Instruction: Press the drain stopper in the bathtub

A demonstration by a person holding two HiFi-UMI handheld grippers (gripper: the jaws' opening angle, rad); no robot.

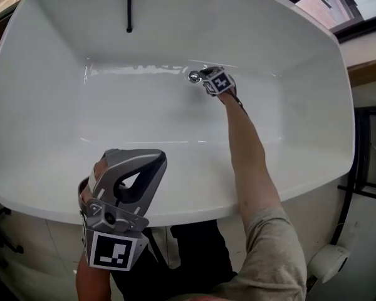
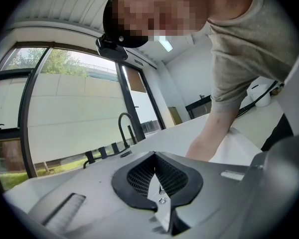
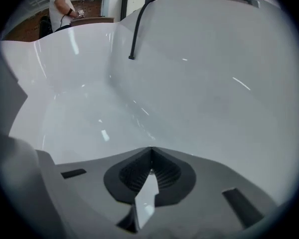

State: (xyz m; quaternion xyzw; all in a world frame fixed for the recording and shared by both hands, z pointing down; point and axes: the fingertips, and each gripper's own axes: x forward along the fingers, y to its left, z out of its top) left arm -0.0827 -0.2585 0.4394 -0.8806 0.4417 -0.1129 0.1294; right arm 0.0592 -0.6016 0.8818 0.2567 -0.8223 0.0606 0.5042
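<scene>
A glossy white oval bathtub (image 1: 44, 168) fills the head view, and the small round chrome drain stopper (image 1: 193, 76) sits on its floor towards the far side, a little right of centre. The grey right gripper (image 1: 208, 78) is held low in the tub on an outstretched bare forearm (image 1: 247, 149). Its tip lies just to the right of the drain stopper, though from this angle I cannot tell whether the two touch. In its own view the right gripper (image 3: 150, 151) has its jaws clenched, the black ribbed pads meeting at the tip with nothing between them. Beyond them is only the white tub wall, and the stopper does not show there. A thin black hose (image 1: 129, 8) hangs down the far wall left of centre and also appears in the right gripper view (image 3: 137, 26). The grey left gripper (image 1: 138, 168) is held over the near rim at the left, well apart from the stopper, with its square-marker cube (image 1: 116, 251) nearest the camera. Its own view points up and away from the tub. There the left gripper (image 2: 154, 156) is also clenched and empty, and beyond it are a curved black faucet (image 2: 124, 128) and a large black-framed window (image 2: 65, 108).
</scene>
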